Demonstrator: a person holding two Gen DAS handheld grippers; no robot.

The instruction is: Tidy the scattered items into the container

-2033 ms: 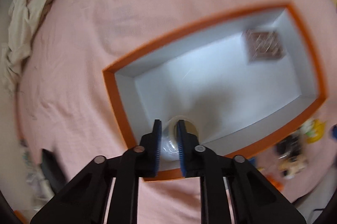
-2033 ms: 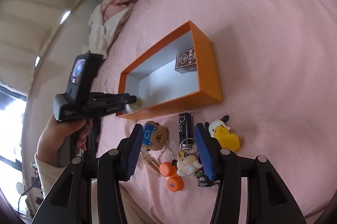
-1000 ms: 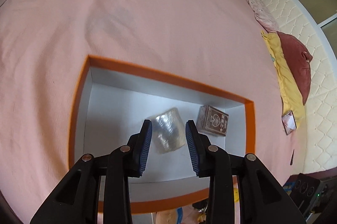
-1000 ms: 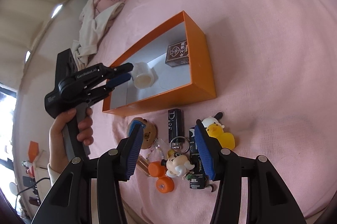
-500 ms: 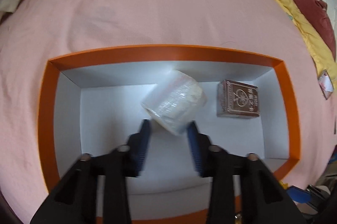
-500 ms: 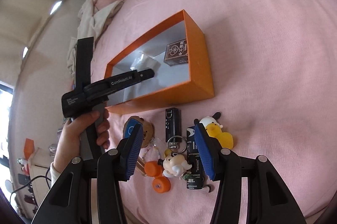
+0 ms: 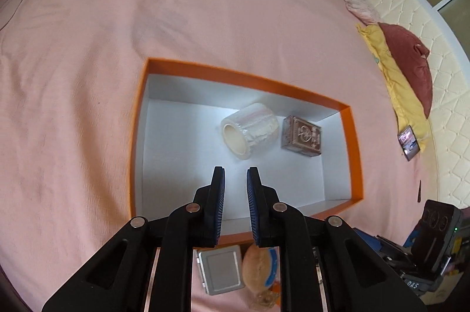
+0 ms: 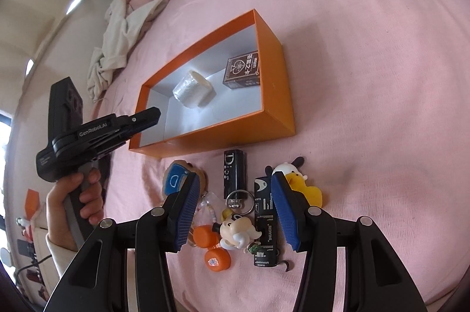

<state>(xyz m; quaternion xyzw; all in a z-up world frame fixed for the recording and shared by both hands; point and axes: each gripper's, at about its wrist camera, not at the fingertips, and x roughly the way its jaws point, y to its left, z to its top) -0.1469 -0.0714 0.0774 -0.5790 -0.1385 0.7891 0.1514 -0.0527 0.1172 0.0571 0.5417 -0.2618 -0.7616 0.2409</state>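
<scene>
The orange box (image 7: 243,75) (image 8: 235,132) sits on the pink bed. A clear tape roll (image 7: 252,130) (image 8: 192,93) lies on its side in it, next to a brown card deck (image 7: 301,135) (image 8: 243,71). My left gripper (image 7: 236,169) (image 8: 155,113) hovers over the box's near end, shut and holding nothing, apart from the roll. My right gripper (image 8: 235,176) stands open above the scattered items in front of the box: a black Dior case (image 8: 234,171), a yellow duck (image 8: 305,188), a bear charm (image 8: 176,179), a small figure (image 8: 238,229) and orange caps (image 8: 216,259).
A grey tin (image 7: 220,271) lies just outside the box's near wall. A black sneaker-label box (image 8: 265,235) lies among the items. Crumpled bedding (image 8: 114,47) is at the far left, and pillows (image 7: 408,68) by the headboard. A person's hand (image 8: 79,194) holds the left gripper.
The left gripper let go of the tape roll, which dropped onto its side in the box. The gripper drew back and its jaws closed. The right gripper kept still.
</scene>
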